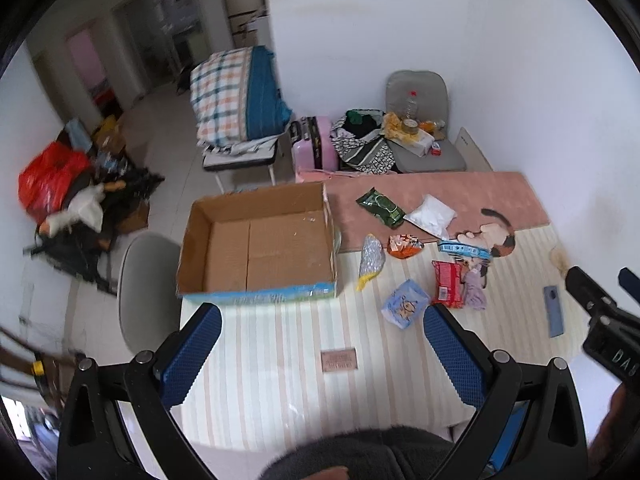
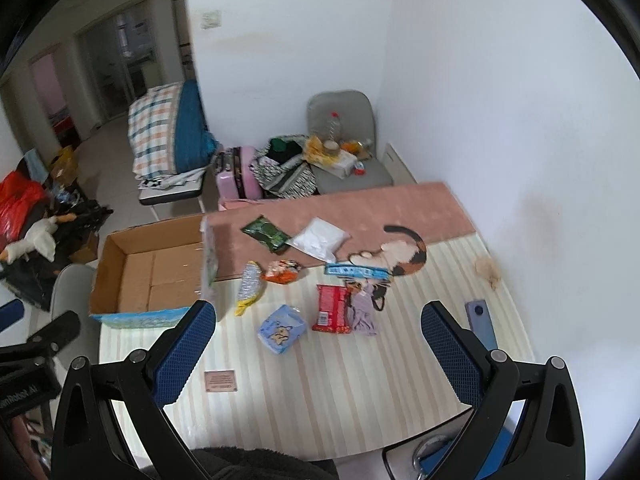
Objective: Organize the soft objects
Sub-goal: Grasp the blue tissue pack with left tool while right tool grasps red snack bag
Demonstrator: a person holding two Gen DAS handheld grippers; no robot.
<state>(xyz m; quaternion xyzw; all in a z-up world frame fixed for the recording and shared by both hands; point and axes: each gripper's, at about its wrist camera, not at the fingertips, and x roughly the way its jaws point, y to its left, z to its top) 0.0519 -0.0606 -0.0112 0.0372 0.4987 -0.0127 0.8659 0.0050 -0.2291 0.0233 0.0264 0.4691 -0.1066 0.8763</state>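
Packets lie loose on the table, all ahead of both tongs and none in the box, whose cardboard floor shows bare. By that, the sorting has not begun: every soft thing is left to move.

The left tongs hang over the striped cloth with their blue pads wide apart and nothing between them. The box sits just ahead of them and slightly left, at the table's left edge. The right tongs are likewise spread wide and hold nothing; the box is ahead and to their left.

Nearest the right tongs, just ahead, is the blue packet. Beyond it and a little right lies the red packet, with a lilac cloth touching its right side. Left of those, close to the box, is a silver and yellow packet, then an orange packet. Farther off, on the pink mat, sit a green packet and a white bag, near each other. A long blue strip packet lies between the white bag and the red packet.

A phone lies just beyond the right pad of the right tongs; it is no soft thing and, I judge, stays out.

The blue packet looks the easiest first pick.
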